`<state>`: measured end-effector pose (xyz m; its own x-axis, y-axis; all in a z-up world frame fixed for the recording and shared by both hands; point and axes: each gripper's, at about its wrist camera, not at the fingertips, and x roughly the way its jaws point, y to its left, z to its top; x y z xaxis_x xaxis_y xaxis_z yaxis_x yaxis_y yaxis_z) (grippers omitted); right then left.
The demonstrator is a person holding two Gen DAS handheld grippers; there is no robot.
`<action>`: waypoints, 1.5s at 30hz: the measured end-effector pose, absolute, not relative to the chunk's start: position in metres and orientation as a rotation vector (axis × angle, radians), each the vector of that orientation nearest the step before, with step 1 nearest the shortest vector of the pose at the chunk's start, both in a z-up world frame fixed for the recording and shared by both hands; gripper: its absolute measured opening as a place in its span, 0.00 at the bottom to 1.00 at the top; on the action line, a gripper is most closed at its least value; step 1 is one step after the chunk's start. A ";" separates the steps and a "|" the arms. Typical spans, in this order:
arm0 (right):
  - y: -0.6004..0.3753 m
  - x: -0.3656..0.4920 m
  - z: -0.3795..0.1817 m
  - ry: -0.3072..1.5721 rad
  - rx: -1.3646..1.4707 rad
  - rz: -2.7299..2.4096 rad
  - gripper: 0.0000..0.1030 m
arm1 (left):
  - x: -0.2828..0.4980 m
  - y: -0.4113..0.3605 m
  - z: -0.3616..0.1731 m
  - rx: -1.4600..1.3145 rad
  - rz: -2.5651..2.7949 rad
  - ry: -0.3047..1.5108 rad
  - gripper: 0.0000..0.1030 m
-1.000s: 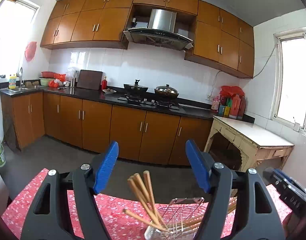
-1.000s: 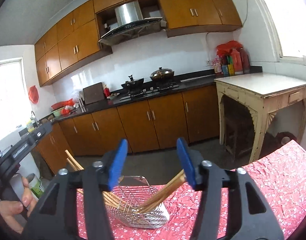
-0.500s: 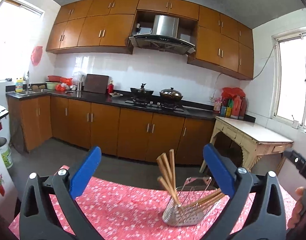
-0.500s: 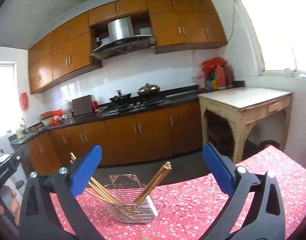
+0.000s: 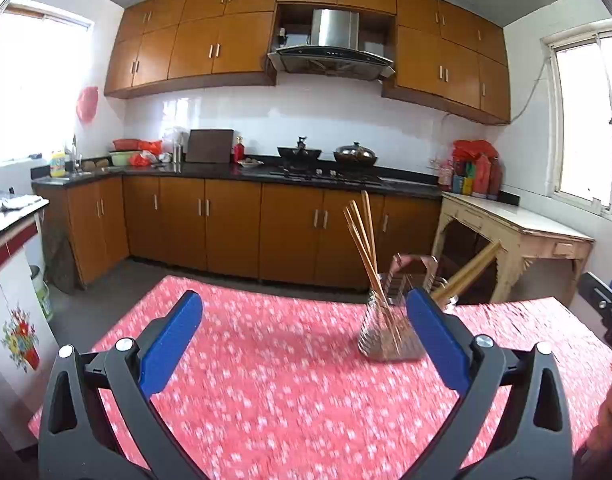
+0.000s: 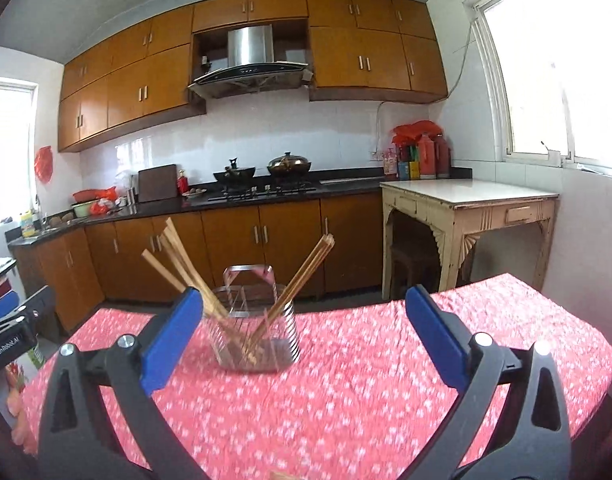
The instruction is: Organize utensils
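Note:
A metal wire utensil basket (image 6: pixel 254 340) stands on the red flowered tablecloth (image 6: pixel 346 400) and holds several wooden chopsticks (image 6: pixel 177 264) that lean out to both sides. It also shows in the left wrist view (image 5: pixel 390 336), with its chopsticks (image 5: pixel 364 248), behind my left gripper's right finger. My left gripper (image 5: pixel 301 340) is open and empty, held back from the basket. My right gripper (image 6: pixel 303 338) is open and empty, with the basket beyond its left finger.
The table's far edge drops to the kitchen floor. A cream side table (image 6: pixel 466 204) stands at the right by the window. Brown cabinets (image 5: pixel 225 232) and a stove counter line the back wall. The other gripper shows at each view's edge (image 6: pixel 9 328).
Both grippers have pulled back and up from the basket and opened wide. The basket now looks smaller and farther, with more tablecloth in front of it.

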<state>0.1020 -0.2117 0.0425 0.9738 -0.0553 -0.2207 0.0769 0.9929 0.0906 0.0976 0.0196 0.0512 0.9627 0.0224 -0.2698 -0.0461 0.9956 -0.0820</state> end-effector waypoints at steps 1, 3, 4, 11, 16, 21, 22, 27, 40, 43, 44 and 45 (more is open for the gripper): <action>-0.209 0.096 0.037 0.220 0.091 -0.061 0.96 | 0.091 0.018 0.047 -0.086 0.028 0.269 0.98; -0.203 0.085 0.030 0.216 0.074 -0.056 0.96 | 0.082 0.017 0.041 -0.078 0.026 0.262 0.98; -0.200 0.079 0.027 0.210 0.062 -0.054 0.96 | 0.077 0.015 0.039 -0.072 0.019 0.259 0.98; -0.193 0.049 0.011 0.178 0.054 -0.035 0.96 | 0.045 0.005 0.029 -0.031 0.020 0.206 0.98; -0.191 0.044 0.002 0.191 0.051 -0.011 0.96 | 0.038 0.008 0.017 -0.058 0.013 0.233 0.98; -0.190 0.041 -0.005 0.213 0.049 0.008 0.96 | 0.035 0.006 0.008 -0.051 -0.008 0.272 0.98; -0.190 0.040 -0.005 0.218 0.051 0.012 0.96 | 0.035 0.006 0.008 -0.047 -0.007 0.273 0.98; -0.193 0.036 -0.008 0.225 0.047 0.009 0.96 | 0.031 0.005 0.007 -0.050 -0.017 0.277 0.98; -0.192 0.034 -0.009 0.213 0.053 0.015 0.96 | 0.025 0.002 0.003 -0.050 -0.037 0.266 0.98; -0.192 0.033 -0.009 0.213 0.053 0.016 0.96 | 0.022 0.002 0.004 -0.048 -0.039 0.261 0.98; -0.192 0.033 -0.009 0.213 0.054 0.017 0.96 | 0.023 0.001 0.004 -0.048 -0.039 0.260 0.98; -0.192 0.033 -0.009 0.213 0.054 0.018 0.96 | 0.023 0.001 0.005 -0.049 -0.039 0.260 0.98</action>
<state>0.0334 -0.1917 -0.0094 0.9773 0.0232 -0.2106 -0.0117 0.9984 0.0557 0.0230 0.0009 0.0045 0.9658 -0.0448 -0.2556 0.0321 0.9980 -0.0535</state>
